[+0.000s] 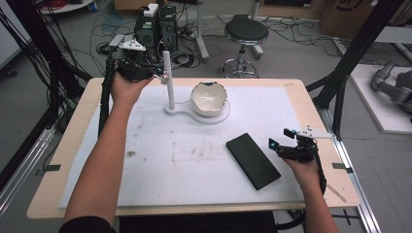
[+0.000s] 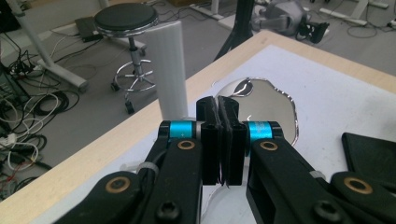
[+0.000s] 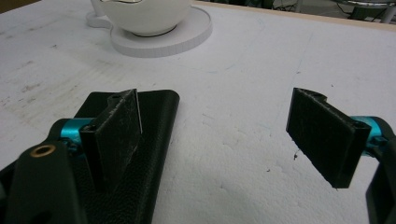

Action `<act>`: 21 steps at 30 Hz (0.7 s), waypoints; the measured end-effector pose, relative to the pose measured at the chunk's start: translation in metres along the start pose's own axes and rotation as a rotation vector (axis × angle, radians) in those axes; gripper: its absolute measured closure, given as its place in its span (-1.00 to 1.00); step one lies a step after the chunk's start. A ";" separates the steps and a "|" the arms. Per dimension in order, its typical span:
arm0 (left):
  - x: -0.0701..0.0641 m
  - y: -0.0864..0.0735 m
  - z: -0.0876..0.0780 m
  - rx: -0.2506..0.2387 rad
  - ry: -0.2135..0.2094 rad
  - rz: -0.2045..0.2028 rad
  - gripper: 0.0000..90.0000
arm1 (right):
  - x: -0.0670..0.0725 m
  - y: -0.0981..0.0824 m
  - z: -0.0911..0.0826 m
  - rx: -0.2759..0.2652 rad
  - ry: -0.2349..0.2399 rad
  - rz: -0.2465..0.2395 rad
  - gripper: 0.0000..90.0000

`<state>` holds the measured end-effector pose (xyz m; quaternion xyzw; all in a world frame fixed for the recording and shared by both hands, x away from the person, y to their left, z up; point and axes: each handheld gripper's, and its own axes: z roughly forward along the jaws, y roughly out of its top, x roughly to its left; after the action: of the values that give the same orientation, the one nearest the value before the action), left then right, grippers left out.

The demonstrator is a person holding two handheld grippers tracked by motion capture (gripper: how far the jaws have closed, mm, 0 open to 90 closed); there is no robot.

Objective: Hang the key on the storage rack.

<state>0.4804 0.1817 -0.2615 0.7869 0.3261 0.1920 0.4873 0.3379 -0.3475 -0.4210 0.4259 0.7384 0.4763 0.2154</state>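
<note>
A white bowl (image 1: pixel 209 97) with a wavy rim sits on a round white base (image 1: pixel 221 118) that carries an upright white post (image 1: pixel 167 80). My left gripper (image 1: pixel 158 73) hovers just left of the post near the table's far edge. In the left gripper view its jaws are pressed together with nothing between them (image 2: pixel 222 135), and the post (image 2: pixel 170 70) and bowl (image 2: pixel 266 105) lie just beyond. A flat black case (image 1: pixel 252 160) lies at the right front. My right gripper (image 1: pixel 279 137) stands open beside its right edge, one jaw over the case (image 3: pixel 154 135) (image 3: pixel 219 135).
A white foam sheet (image 1: pixel 184 160) covers the wooden table (image 1: pixel 73 145). Beyond the far edge stand a round black stool (image 1: pixel 245 31), computer towers (image 1: pixel 155 26) and tangled floor cables. Black frame posts (image 1: pixel 350 63) rise at the right.
</note>
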 end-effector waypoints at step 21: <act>-0.001 -0.031 -0.026 -0.030 -0.004 -0.034 -0.07 | 0.001 0.000 -0.001 -0.005 0.009 -0.004 -0.59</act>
<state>0.4532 0.2077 -0.2777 0.7742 0.3357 0.1868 0.5029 0.3368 -0.3476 -0.4206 0.4217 0.7392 0.4796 0.2140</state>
